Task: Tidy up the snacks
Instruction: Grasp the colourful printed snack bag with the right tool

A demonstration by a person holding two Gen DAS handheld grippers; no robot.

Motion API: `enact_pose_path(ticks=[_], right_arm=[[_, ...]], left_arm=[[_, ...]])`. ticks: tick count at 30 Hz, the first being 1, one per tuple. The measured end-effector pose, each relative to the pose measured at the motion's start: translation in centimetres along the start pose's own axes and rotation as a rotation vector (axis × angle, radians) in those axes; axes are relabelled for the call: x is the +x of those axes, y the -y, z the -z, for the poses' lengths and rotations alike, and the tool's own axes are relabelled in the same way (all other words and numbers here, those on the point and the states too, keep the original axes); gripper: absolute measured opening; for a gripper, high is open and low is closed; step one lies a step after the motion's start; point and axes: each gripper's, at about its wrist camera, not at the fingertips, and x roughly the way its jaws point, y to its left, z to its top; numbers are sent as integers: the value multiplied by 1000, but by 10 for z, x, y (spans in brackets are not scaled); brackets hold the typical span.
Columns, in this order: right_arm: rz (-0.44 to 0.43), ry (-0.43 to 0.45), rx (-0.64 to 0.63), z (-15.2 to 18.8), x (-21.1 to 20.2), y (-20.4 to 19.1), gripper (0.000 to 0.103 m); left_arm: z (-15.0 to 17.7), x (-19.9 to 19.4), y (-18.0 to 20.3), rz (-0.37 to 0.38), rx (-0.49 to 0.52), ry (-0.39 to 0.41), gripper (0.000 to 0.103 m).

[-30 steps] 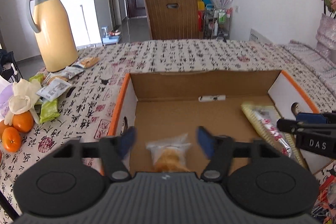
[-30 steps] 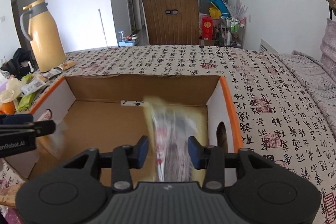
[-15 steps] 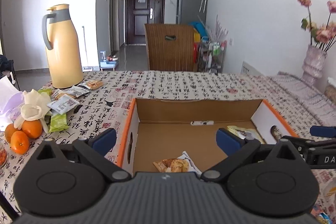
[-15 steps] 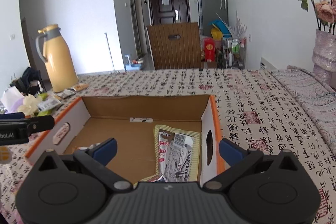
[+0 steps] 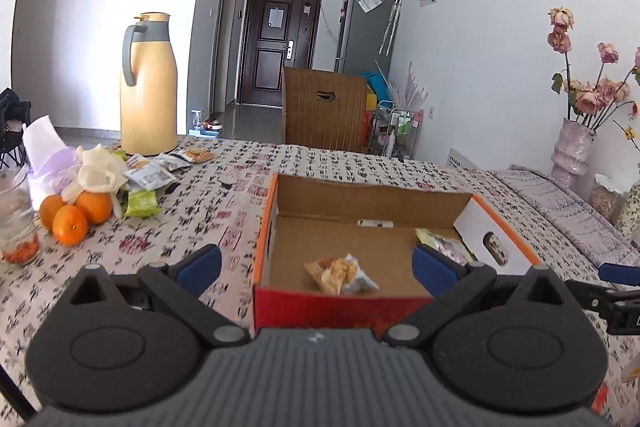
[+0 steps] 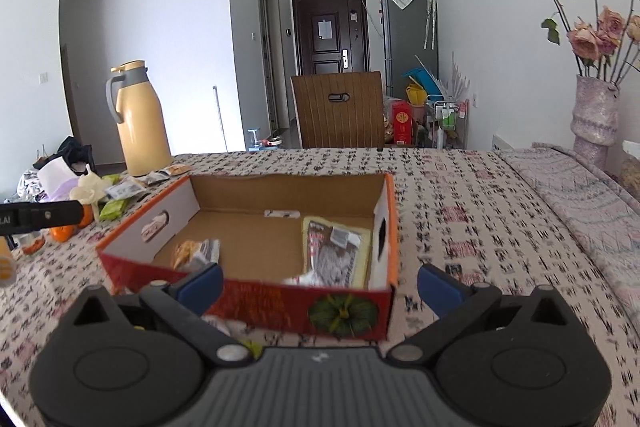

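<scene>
Your left gripper point(image 5: 316, 265) stands wide apart with nothing between its blue pads, held above the near red wall of the cardboard box point(image 5: 340, 307). From the left wrist camera you see that box as a shallow open tray with orange rims, white end walls with oval hand holes, and a brown floor. A small clear snack packet point(image 5: 340, 273) with golden-brown pieces lies crumpled on the floor near the front left. A longer yellowish wrapper point(image 5: 444, 243) lies against the right end wall. To the left on the patterned tablecloth point(image 5: 224, 195) sit loose snack packets point(image 5: 156, 175), a green packet point(image 5: 140, 205), three oranges point(image 5: 76, 213) and a tall yellow thermos point(image 5: 148, 87). Your right gripper's finger point(image 5: 616, 273) pokes in at the right edge.

From the right wrist camera, your right gripper point(image 6: 320, 287) is equally wide and holds nothing, hovering over the front wall, which bears a green pumpkin picture point(image 6: 342, 311). Inside the box point(image 6: 248, 295), the small packet point(image 6: 196, 253) rests at the left front. The long wrapper point(image 6: 336, 251), pale yellow edged with a dark printed panel and a white label, lies flat along the right wall. The left gripper's finger point(image 6: 44, 215) shows at the left edge.
</scene>
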Motion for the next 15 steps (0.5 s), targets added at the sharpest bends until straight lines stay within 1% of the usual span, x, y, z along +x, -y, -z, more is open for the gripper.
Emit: enact_pose_path(ticks=[6, 11, 15], right_arm=[[17, 22, -1, 22, -28, 3, 103], [33, -9, -9, 38, -37, 3, 103], [37, -28, 7, 51, -39, 2, 103]], left_arm=[[26, -19, -7, -13, -5, -15, 103], [44, -29, -12, -13, -7, -15, 103], [57, -28, -18, -6, -51, -52, 103]])
